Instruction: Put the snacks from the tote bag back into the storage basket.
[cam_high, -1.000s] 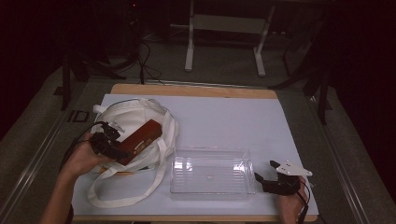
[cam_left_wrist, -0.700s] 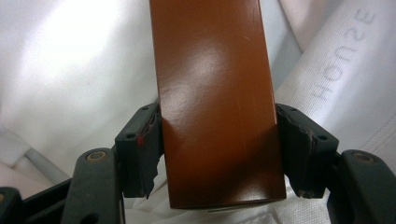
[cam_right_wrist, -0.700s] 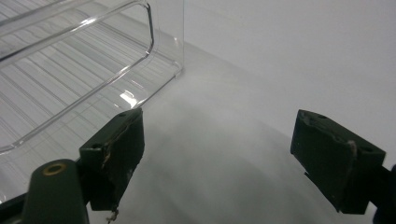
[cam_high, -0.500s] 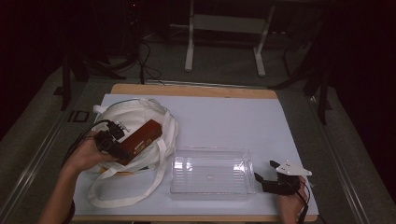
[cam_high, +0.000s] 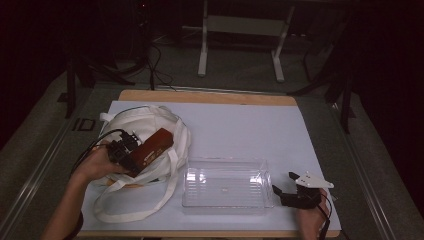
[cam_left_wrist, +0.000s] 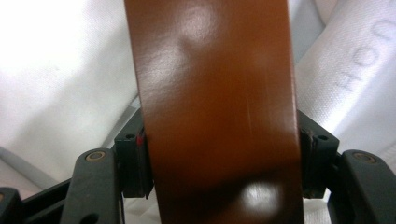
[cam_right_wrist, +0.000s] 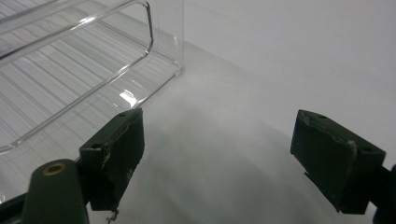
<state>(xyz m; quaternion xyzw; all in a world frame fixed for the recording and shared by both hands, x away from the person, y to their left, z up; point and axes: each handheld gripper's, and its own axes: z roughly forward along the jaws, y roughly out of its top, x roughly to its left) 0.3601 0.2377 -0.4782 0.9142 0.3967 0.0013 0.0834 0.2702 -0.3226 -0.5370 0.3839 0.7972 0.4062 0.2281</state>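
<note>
White bag (cam_left_wrist: 355, 70) fabric shows letters "HON".

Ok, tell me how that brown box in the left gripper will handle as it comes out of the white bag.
The brown box looks rigid: its edges stay straight between the left gripper's pads. Its glossy face shows glare spots, so it may slip. The white bag looks soft and creased, with loose straps, so it will probably sag or drag along.

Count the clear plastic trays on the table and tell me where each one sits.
1. The clear tray lies on the white table cover, front centre, between the white tote bag and the right gripper. The bag could hide something.
</note>
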